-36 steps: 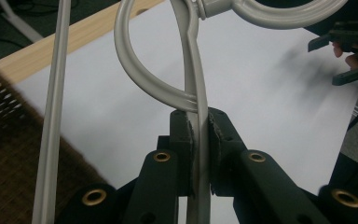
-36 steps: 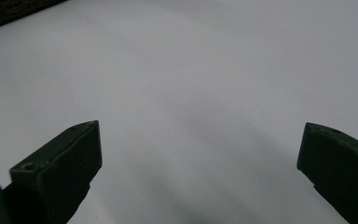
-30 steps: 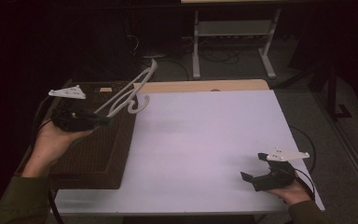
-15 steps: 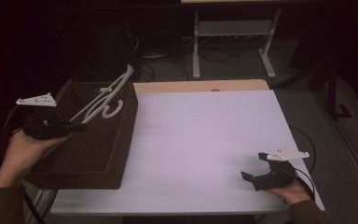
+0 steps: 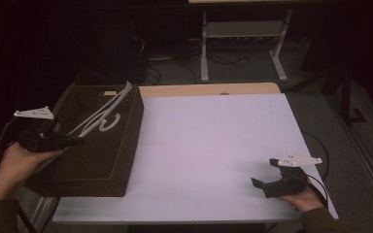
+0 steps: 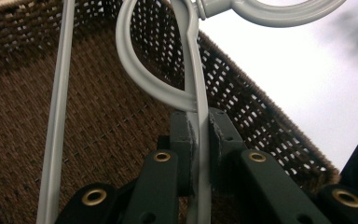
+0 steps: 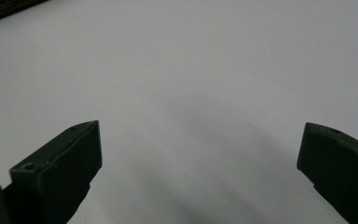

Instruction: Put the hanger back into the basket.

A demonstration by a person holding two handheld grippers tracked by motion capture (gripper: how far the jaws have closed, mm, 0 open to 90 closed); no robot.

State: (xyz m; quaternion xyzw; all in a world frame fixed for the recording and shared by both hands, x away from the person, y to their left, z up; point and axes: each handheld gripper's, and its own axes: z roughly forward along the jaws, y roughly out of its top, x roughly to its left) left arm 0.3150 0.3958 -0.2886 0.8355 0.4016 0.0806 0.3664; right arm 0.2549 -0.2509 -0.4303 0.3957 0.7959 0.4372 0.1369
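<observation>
While gripper-held (image 6: pixel 198 135), hanger (image 5: pixel 102 115) hook-forward, lengthwise

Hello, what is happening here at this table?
A person works with two hand-held grippers. The left hand-held gripper is shut on a white plastic hanger, holding it over the brown woven basket at the table's left edge. The right hand-held gripper rests open on the white table, holding nothing.

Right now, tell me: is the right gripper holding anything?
No: the right gripper is open, with bare white table showing in the wide gap between its two jaws.
</observation>
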